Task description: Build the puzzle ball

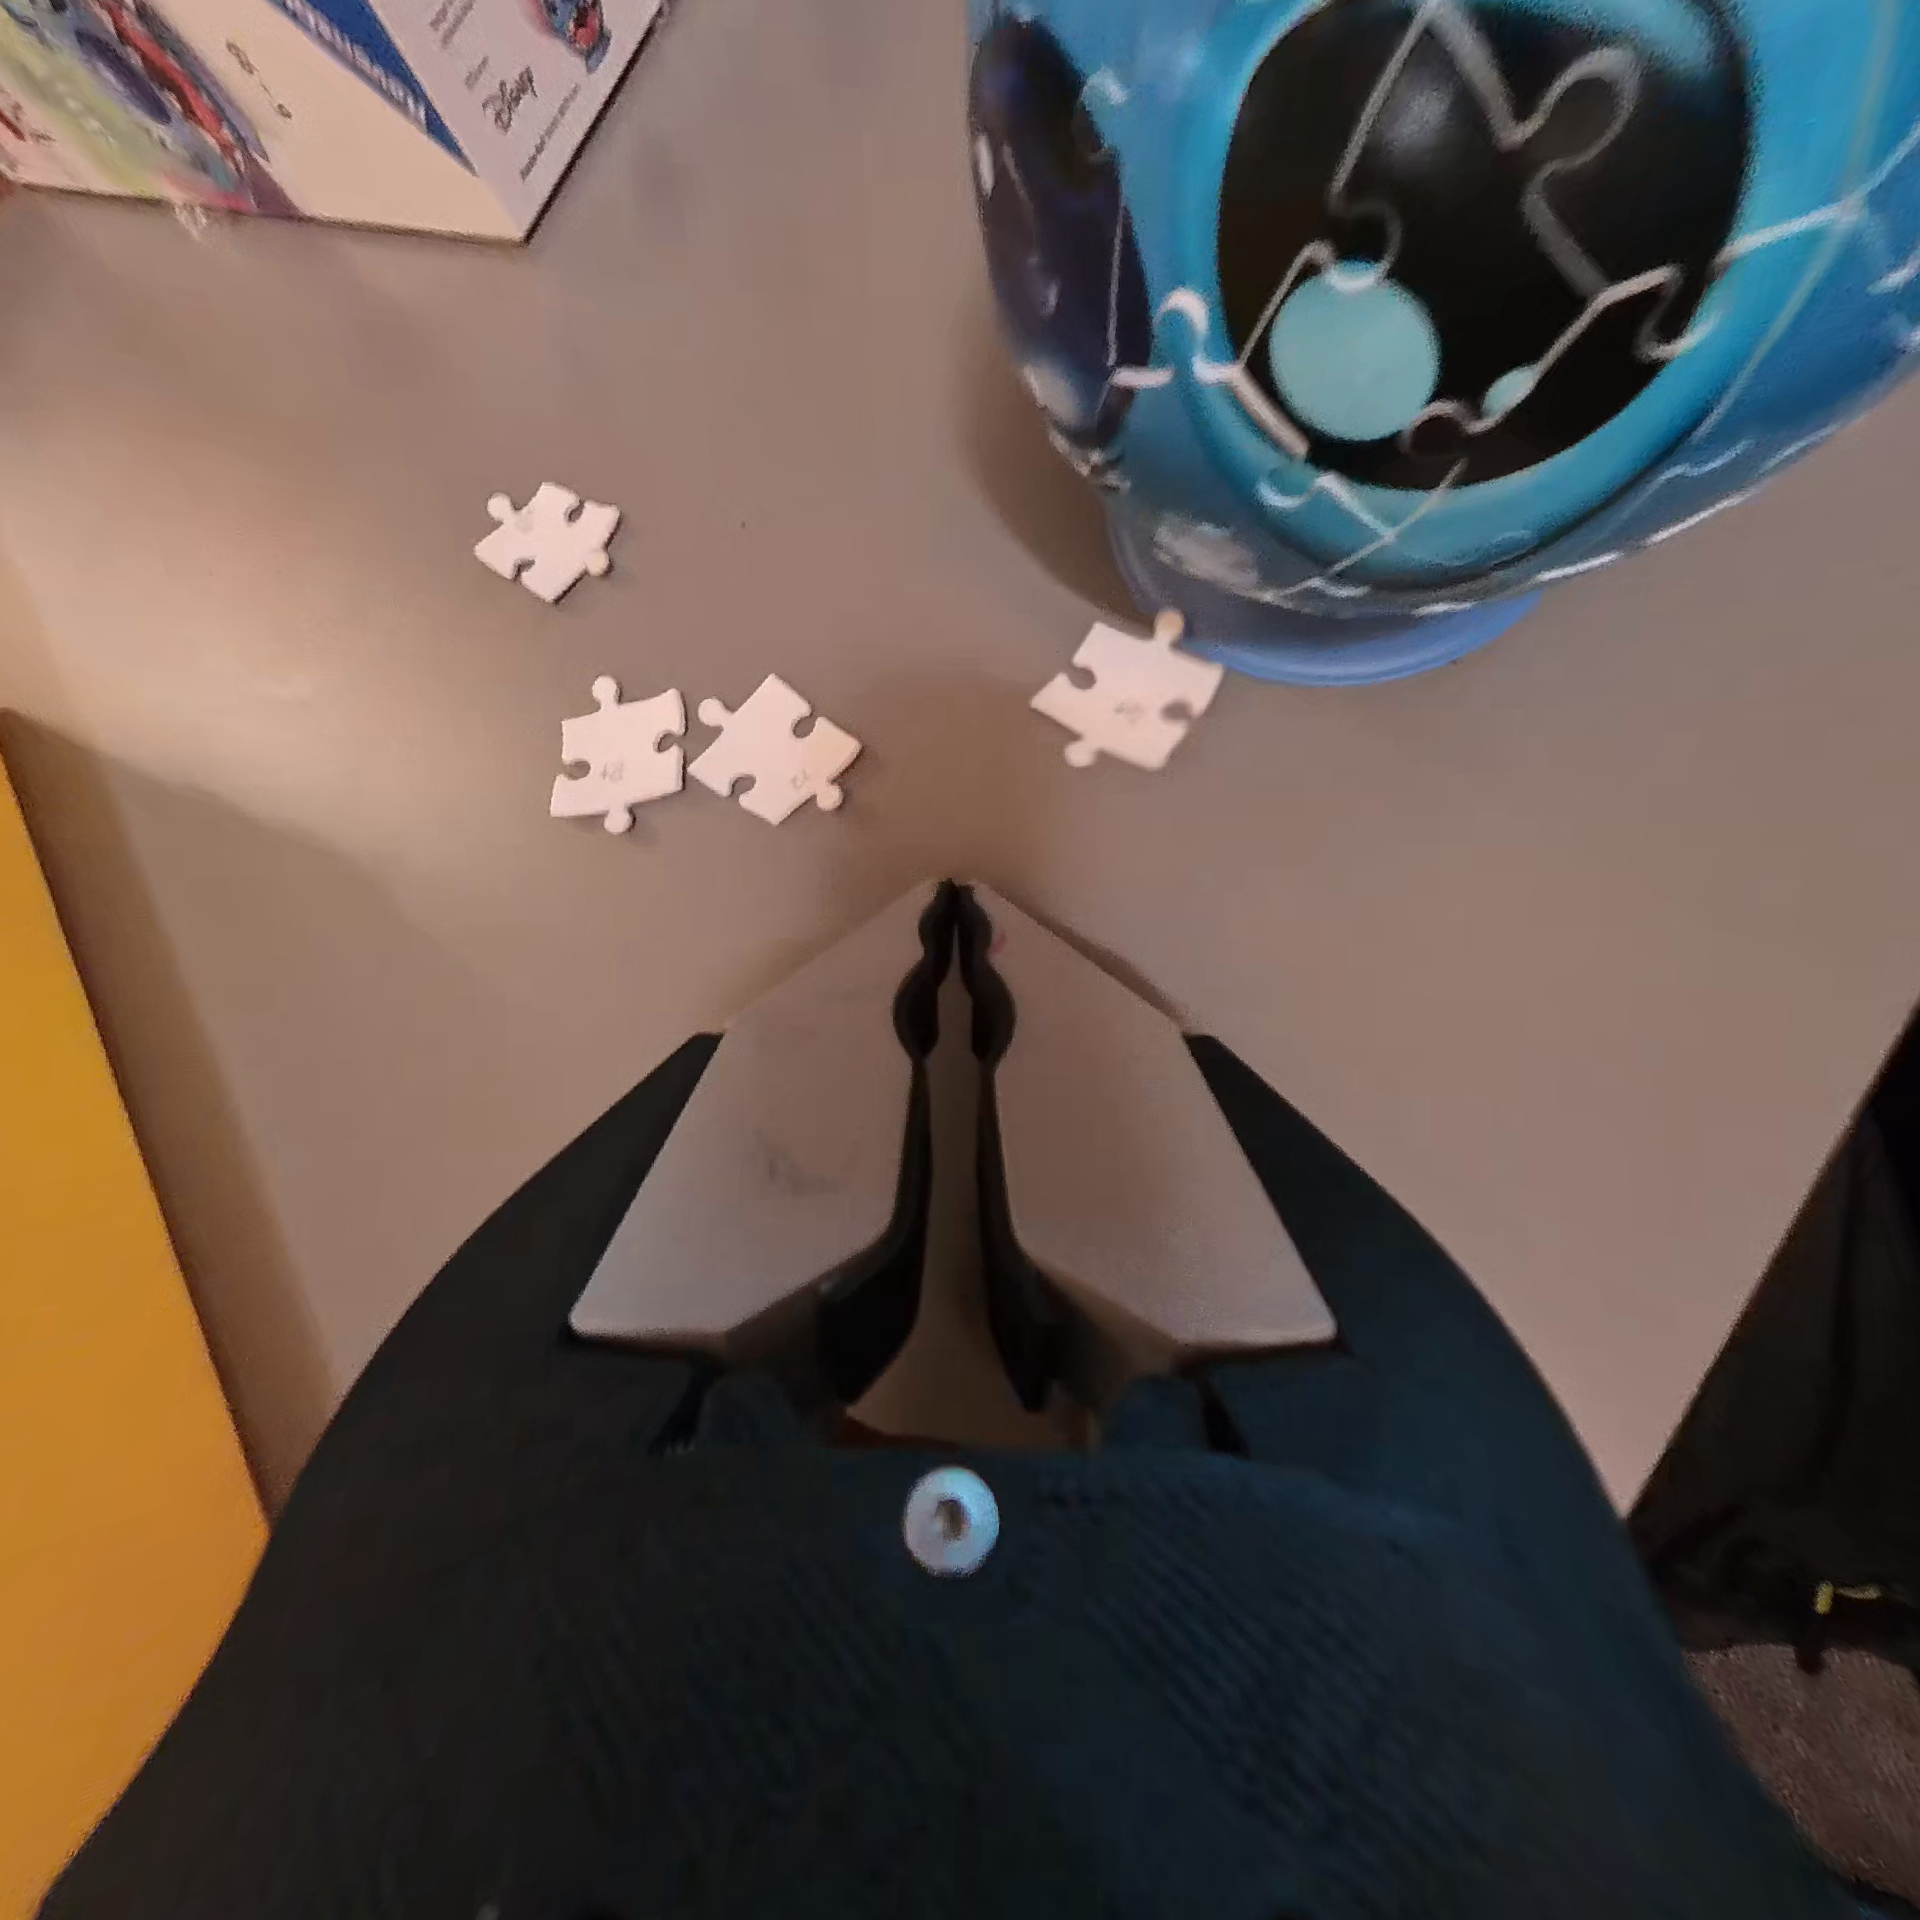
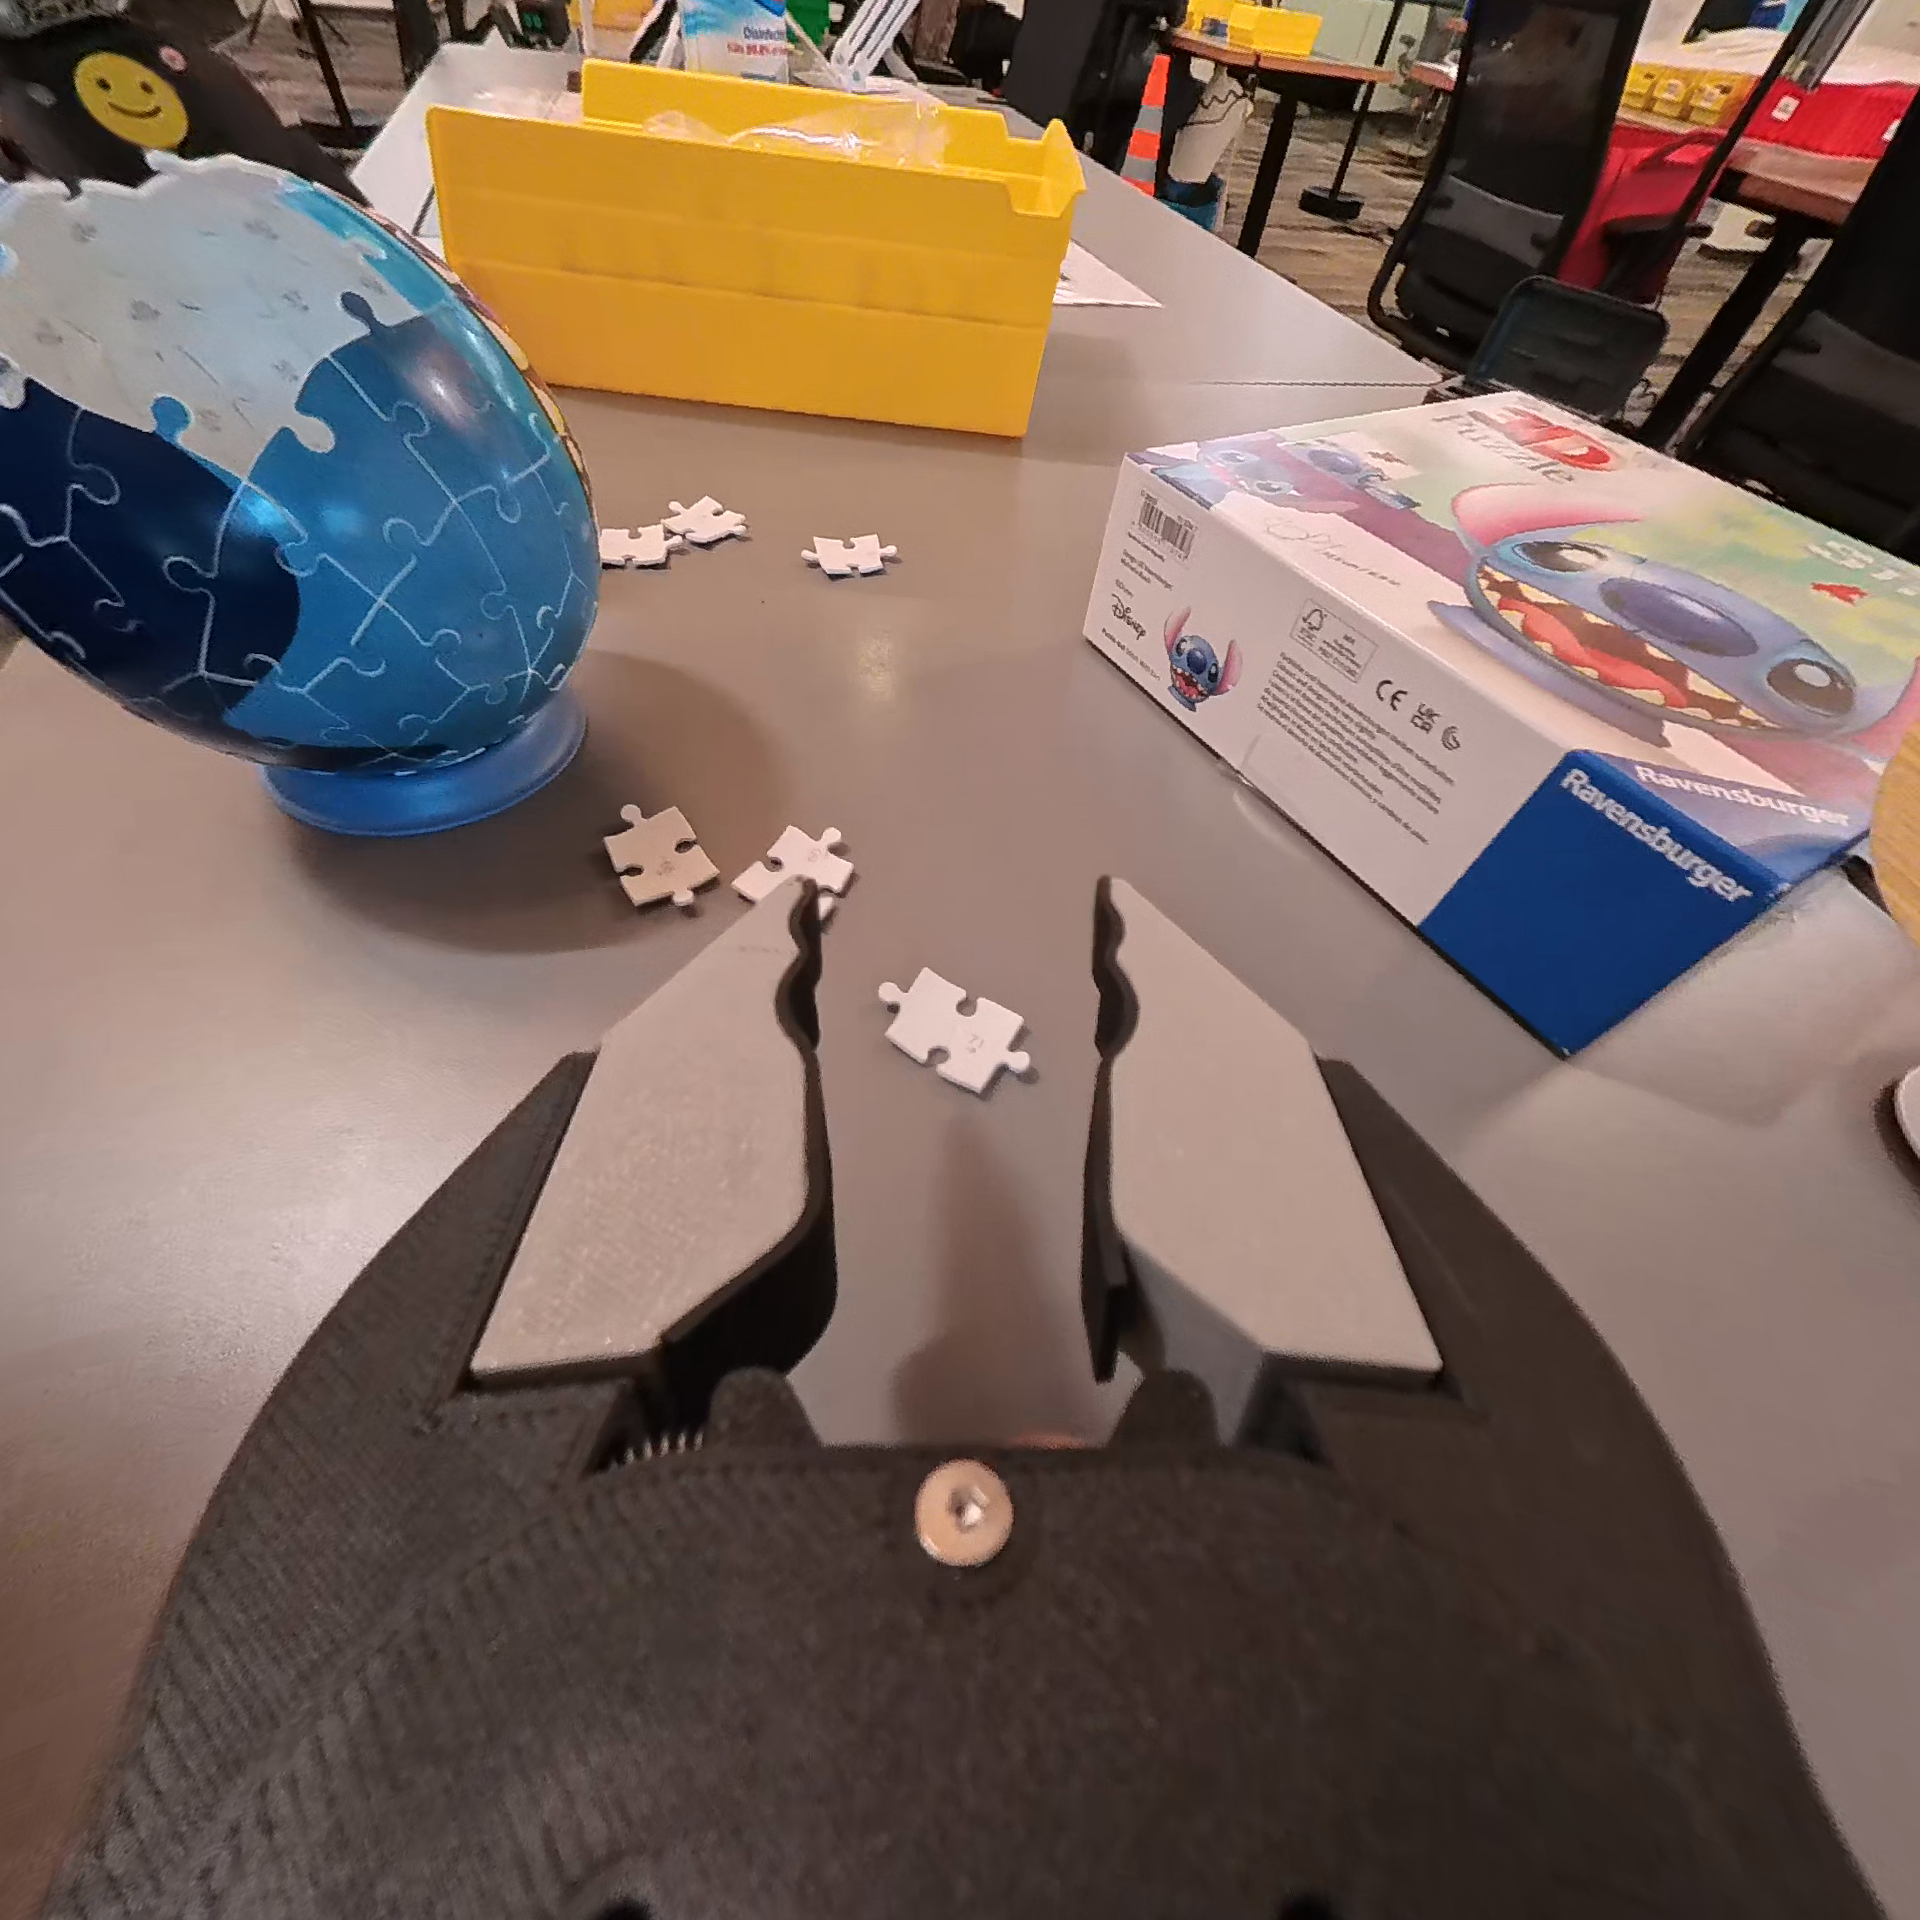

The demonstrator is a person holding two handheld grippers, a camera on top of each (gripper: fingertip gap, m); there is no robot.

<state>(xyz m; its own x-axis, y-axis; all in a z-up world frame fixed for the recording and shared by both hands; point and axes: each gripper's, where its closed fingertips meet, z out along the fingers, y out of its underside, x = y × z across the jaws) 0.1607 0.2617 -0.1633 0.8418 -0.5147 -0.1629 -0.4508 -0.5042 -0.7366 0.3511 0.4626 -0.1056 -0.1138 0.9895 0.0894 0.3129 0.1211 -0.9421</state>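
Note:
The partly built blue puzzle ball sits tilted on its blue stand at the upper right of the left wrist view. It also shows at the left of the right wrist view, with an open gap showing white piece backs. My left gripper is shut above the grey table, with several loose white pieces lying ahead of it. My right gripper is open. A white piece lies flat on the table between its fingers, untouched. Two more pieces lie by the left fingertip.
The puzzle box lies at the right; it also shows at the top left of the left wrist view. A yellow bin stands behind the ball. More loose pieces lie in front of the bin. The table edge runs at lower right.

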